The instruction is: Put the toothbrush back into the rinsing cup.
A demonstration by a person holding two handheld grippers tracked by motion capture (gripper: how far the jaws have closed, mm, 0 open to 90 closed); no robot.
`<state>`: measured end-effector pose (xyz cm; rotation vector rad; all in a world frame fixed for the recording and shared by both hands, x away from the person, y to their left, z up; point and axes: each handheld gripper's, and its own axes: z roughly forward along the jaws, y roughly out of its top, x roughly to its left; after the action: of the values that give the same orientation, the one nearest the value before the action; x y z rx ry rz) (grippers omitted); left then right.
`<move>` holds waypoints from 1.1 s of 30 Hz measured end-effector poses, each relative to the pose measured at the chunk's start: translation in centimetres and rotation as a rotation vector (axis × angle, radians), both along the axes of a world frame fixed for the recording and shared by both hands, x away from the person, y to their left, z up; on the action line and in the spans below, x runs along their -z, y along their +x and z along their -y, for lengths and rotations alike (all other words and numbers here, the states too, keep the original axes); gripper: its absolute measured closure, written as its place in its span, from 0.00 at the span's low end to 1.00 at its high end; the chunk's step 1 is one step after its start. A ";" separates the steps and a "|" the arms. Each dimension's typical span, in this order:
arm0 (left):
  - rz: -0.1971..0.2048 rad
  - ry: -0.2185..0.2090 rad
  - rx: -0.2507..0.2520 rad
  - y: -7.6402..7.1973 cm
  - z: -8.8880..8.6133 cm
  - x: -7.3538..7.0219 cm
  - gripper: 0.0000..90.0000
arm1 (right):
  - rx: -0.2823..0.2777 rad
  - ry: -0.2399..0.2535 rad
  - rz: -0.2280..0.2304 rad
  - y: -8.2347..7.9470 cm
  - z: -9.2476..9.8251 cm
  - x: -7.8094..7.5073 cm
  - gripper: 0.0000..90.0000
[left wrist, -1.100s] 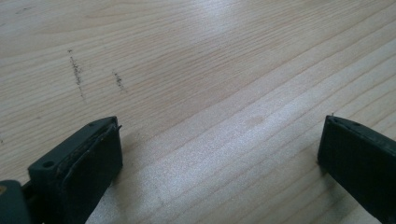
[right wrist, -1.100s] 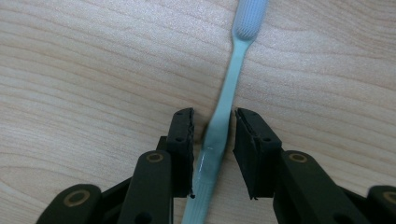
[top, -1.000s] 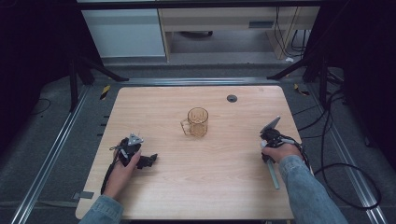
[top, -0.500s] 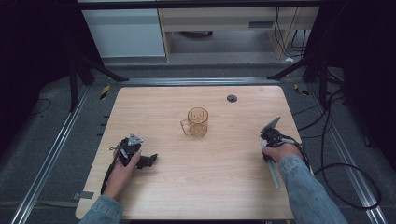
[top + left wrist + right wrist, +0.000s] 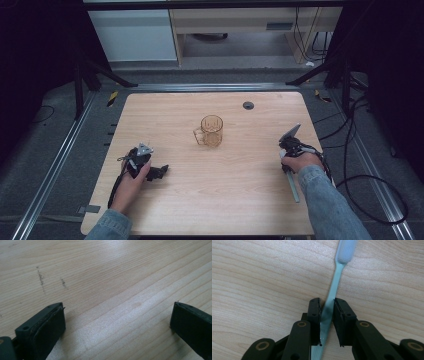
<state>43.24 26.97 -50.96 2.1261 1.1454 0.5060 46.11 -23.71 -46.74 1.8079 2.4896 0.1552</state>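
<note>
Pale-blue toothbrush [image 5: 333, 287]: pinched mid-handle by your right tool [image 5: 327, 312]; lift level toward the amber mug [image 5: 211, 131] (left tool [image 5: 117, 322] gapes wide, idle).

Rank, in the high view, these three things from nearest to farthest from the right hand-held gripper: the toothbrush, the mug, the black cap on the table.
1. Toothbrush: clamped in the right hand-held gripper, near the table's right edge.
2. Mug: at the table's middle, to that gripper's left.
3. Black cap: toward the far edge. Its gap is not much larger than the mug's, so this order is less sure.
</note>
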 end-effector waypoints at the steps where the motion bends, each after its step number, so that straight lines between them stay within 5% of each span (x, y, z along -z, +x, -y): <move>1: 0.000 0.000 0.000 0.0 0.0 0.0 0.00 | -0.001 -0.002 0.000 0.0 0.0 0.0 0.85; 17: 0.000 0.000 0.000 0.0 0.0 0.0 0.00 | -0.008 0.036 0.037 -0.1 0.3 -1.3 0.88; 33: 0.000 0.000 0.000 0.0 0.0 0.0 0.00 | 0.002 0.156 0.181 -0.5 0.8 -5.5 0.88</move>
<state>43.24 26.96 -50.96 2.1257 1.1457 0.5059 45.58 -24.53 -41.26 1.7615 2.4087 0.5033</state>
